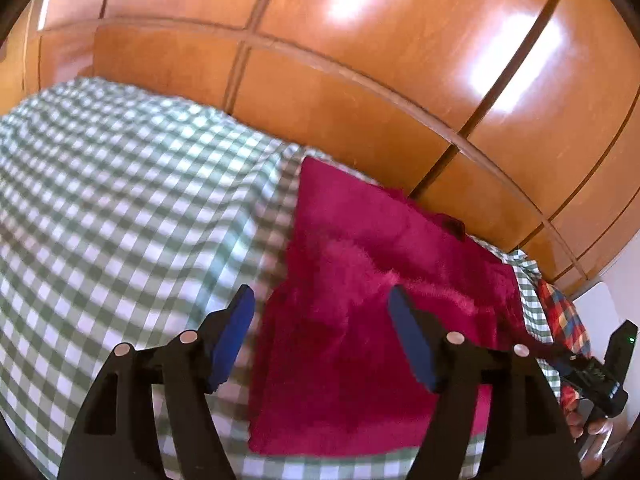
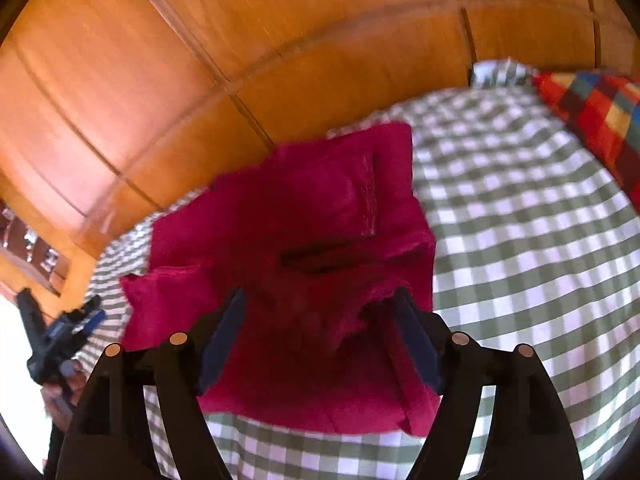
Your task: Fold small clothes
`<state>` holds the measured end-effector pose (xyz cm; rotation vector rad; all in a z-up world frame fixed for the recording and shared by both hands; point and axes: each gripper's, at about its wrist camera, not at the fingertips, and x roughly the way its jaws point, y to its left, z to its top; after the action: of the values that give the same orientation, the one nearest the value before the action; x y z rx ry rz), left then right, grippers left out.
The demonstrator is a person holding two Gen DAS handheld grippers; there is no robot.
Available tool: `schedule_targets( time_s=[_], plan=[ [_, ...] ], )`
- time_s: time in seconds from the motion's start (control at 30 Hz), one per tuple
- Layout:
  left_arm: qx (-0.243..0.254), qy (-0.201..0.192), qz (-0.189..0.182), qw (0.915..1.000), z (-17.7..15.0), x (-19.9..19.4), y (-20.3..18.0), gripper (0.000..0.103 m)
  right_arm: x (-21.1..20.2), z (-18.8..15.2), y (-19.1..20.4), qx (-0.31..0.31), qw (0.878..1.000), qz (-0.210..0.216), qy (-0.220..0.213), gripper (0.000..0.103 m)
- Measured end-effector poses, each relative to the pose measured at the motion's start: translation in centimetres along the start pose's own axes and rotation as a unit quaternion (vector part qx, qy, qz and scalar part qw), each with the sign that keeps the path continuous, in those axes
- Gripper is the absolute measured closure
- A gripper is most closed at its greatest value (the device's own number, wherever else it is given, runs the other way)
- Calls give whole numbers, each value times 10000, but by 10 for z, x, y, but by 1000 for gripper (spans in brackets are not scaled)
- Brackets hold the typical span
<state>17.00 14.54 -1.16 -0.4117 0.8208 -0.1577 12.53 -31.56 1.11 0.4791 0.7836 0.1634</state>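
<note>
A magenta fleece garment (image 1: 372, 300) lies partly folded on a green-and-white checked bedsheet (image 1: 120, 208). My left gripper (image 1: 322, 300) is open above the garment's left edge, holding nothing. In the right wrist view the same garment (image 2: 320, 216) lies bunched with a fold across its middle. My right gripper (image 2: 320, 304) is open just over the garment's near part; cloth rises between the blue pads (image 2: 416, 344) but the jaws stand wide apart. The other gripper (image 2: 60, 336) shows at the far left of that view, and in the left wrist view the right one (image 1: 592, 372) shows at the far right.
An orange wooden wardrobe (image 1: 360, 60) stands right behind the bed. A red, blue and yellow plaid cloth (image 2: 600, 120) lies on the sheet (image 2: 540, 240) to the right of the garment; it also shows in the left wrist view (image 1: 560, 312).
</note>
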Motion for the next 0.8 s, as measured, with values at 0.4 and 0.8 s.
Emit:
schedule_targets(
  time_s=[0.4,0.8],
  plan=[
    [409,756,158,9962,-73,23,11,69,33,-60,-17,-472,9940,-865,485,68],
    [653,954,126,9932,-117,-43,21,87,-35,-132,8,-1224,9870,-782,685,81]
  ],
)
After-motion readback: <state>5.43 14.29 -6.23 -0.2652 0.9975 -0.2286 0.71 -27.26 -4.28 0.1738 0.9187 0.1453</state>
